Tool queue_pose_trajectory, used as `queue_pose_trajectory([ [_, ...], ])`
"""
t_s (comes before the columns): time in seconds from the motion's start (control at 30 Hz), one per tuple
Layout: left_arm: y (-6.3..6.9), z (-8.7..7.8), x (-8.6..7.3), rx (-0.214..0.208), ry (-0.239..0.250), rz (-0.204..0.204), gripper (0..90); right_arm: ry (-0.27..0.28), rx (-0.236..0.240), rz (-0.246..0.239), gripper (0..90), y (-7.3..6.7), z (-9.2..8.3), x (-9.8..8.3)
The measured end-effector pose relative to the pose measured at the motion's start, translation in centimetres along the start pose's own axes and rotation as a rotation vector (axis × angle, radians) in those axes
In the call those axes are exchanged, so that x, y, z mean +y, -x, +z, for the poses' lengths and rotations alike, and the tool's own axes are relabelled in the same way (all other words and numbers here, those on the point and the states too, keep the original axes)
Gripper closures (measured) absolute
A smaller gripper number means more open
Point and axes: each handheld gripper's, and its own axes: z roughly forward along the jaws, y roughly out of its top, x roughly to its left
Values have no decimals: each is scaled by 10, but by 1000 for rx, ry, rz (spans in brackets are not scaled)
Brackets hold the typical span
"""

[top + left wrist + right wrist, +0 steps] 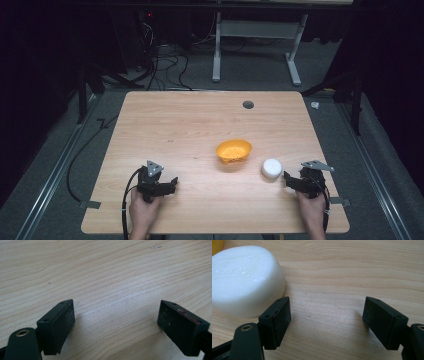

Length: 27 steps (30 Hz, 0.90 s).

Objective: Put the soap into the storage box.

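Note:
A white oval bar of soap (271, 168) lies on the wooden table (190, 125), right of an orange bowl (233, 150). My right gripper (288, 178) rests low on the table just right of the soap, held by a hand. In the right gripper view its jaws stand apart over bare wood, and the soap (244, 280) sits outside the left jaw, close to it; the right gripper (327, 320) holds nothing. My left gripper (173, 183) rests near the front left of the table. Its own view has the left gripper (116, 322) open over bare wood.
A small round cable hole (248, 105) sits near the table's far edge. Beyond the table are a white desk frame (260, 35) and loose cables (165, 65) on the floor. A black cable (75, 165) trails off the table's left side.

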Motion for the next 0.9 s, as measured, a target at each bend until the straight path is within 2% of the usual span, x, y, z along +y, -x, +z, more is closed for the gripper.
queue_pose_trajectory([
  [0.23,0,0,0,0,0,0,149,-3,23,23,228,0,-3,-1],
  [0.5,0,0,0,0,0,0,149,36,37,2,227,-7,-19,-3],
  [0.8,0,0,0,-1,1,0,149,49,62,-10,227,-16,-32,-10],
  [0.9,0,0,0,-2,2,0,149,51,75,-12,226,-24,-35,-13],
])
